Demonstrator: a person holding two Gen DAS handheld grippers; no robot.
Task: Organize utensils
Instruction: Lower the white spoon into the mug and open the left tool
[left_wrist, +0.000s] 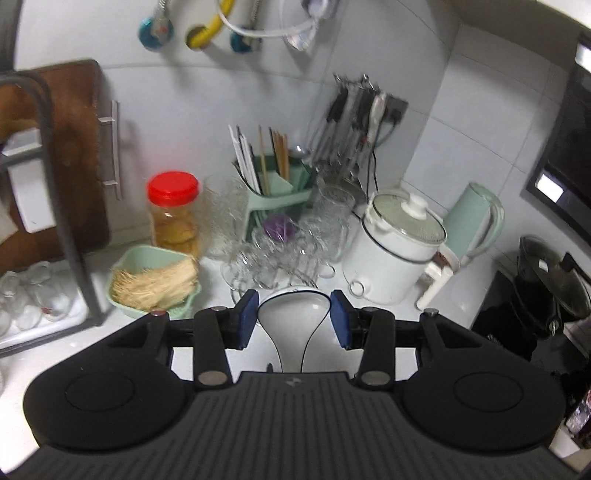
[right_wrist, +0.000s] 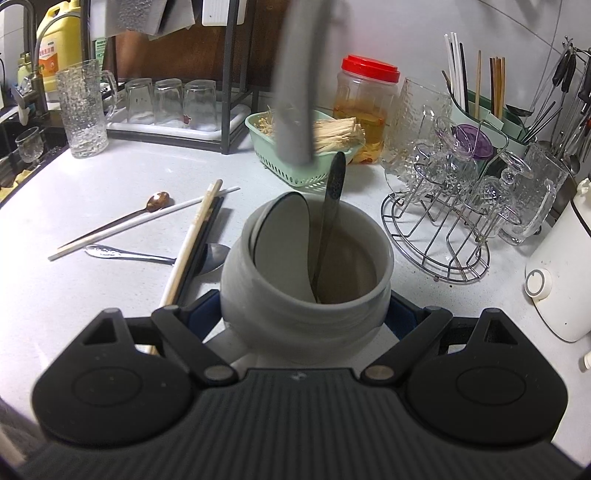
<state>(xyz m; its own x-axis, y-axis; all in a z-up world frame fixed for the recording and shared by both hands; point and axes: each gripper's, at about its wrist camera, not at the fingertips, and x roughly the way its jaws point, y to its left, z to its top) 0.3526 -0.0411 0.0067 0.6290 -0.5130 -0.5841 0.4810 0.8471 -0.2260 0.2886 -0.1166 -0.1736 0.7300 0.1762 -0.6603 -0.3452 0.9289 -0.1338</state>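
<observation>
White ceramic fills the gap between your left gripper's (left_wrist: 294, 317) blue pads (left_wrist: 246, 318): a white spoon (left_wrist: 293, 325) sits bowl-forward there, but the pads stand just apart from its sides, so the jaws read as spread and not clamping; I judge you are either about to close or have just let go, and the frame does not settle which. From the right wrist view, your right gripper (right_wrist: 304, 314) has its fingers set wide around the lower body of the white jar (right_wrist: 295, 314); whether the pads actually press the wall is hidden behind the jar, so I cannot tell if it is gripped or merely bracketed; the likely reason for the placement is to steady the jar while utensils drop in.

Inside the jar, a white spoon (right_wrist: 282, 229) leans against the left wall and a dark metal spoon (right_wrist: 330, 221) stands handle-up near the middle; upright storage keeps the handles reachable. Above the far rim hangs a blurred grey shape (right_wrist: 295, 92), probably your other gripper.

Left of the jar, loose on the white counter (right_wrist: 92, 295), lie what remains: a pale chopstick (right_wrist: 192, 240) over a dark one (right_wrist: 207, 236), a silver spoon (right_wrist: 147, 254) beneath them, a long white chopstick (right_wrist: 147, 221), and a bronze spoon (right_wrist: 155, 202) beyond; these overlap, so lift the top pieces first.

Farther right stand a wire glass rack (right_wrist: 439, 236) and a red-lidded jar (right_wrist: 365, 107); keep clear.
</observation>
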